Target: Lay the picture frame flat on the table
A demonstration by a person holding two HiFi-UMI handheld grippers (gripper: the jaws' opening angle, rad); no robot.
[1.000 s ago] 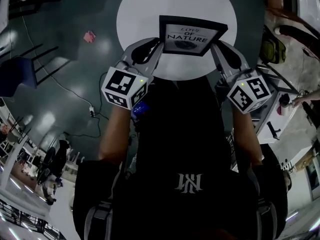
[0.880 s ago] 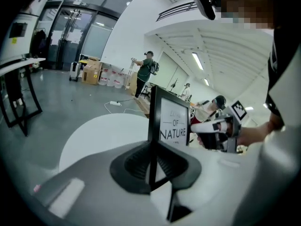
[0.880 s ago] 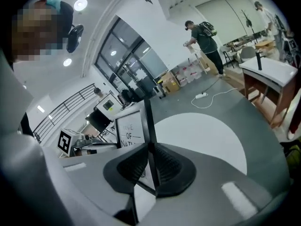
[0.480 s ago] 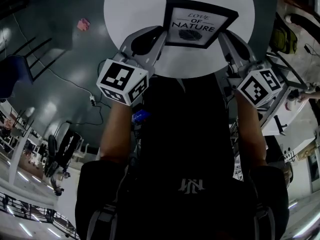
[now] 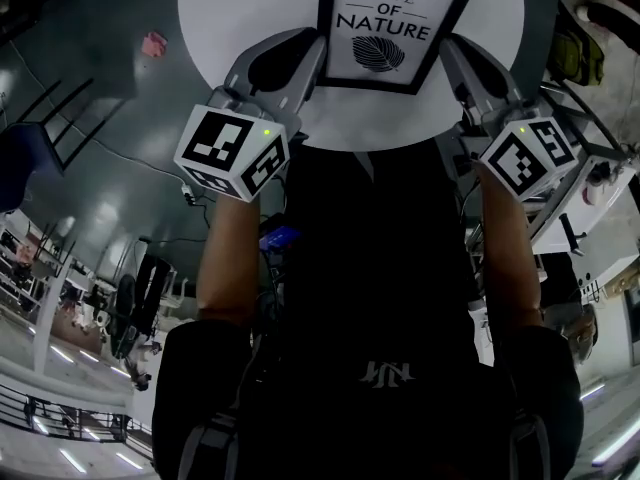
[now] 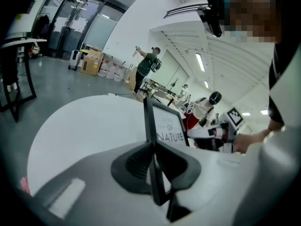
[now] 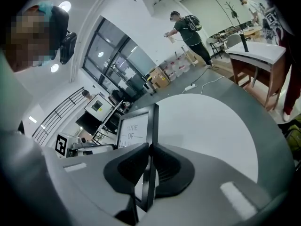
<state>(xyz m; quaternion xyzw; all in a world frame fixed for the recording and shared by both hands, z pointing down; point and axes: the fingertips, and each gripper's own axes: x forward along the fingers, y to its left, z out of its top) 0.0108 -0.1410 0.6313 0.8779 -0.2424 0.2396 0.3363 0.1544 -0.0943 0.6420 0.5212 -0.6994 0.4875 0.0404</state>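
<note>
A black picture frame point(image 5: 392, 28) with a white print reading "LOVE OF NATURE" and a leaf is held over the round white table point(image 5: 240, 18), its face turned up toward the head view. My left gripper point(image 5: 318, 50) is shut on the frame's left edge, my right gripper point(image 5: 445, 50) on its right edge. In the left gripper view the frame point(image 6: 165, 125) runs edge-on between the dark pads of the left gripper point(image 6: 154, 150). In the right gripper view the frame point(image 7: 135, 131) sits clamped in the right gripper point(image 7: 148, 150). Whether the frame touches the table I cannot tell.
A small pink thing point(image 5: 153, 43) lies on the dark floor left of the table. A blue chair point(image 5: 22, 148) stands further left. A green bag point(image 5: 565, 58) and a white bench point(image 5: 600, 238) are on the right. People stand in the background point(image 6: 148, 67).
Both grippers have carried the frame forward over the table. Its face has tipped back and now shows more squarely in the head view.
</note>
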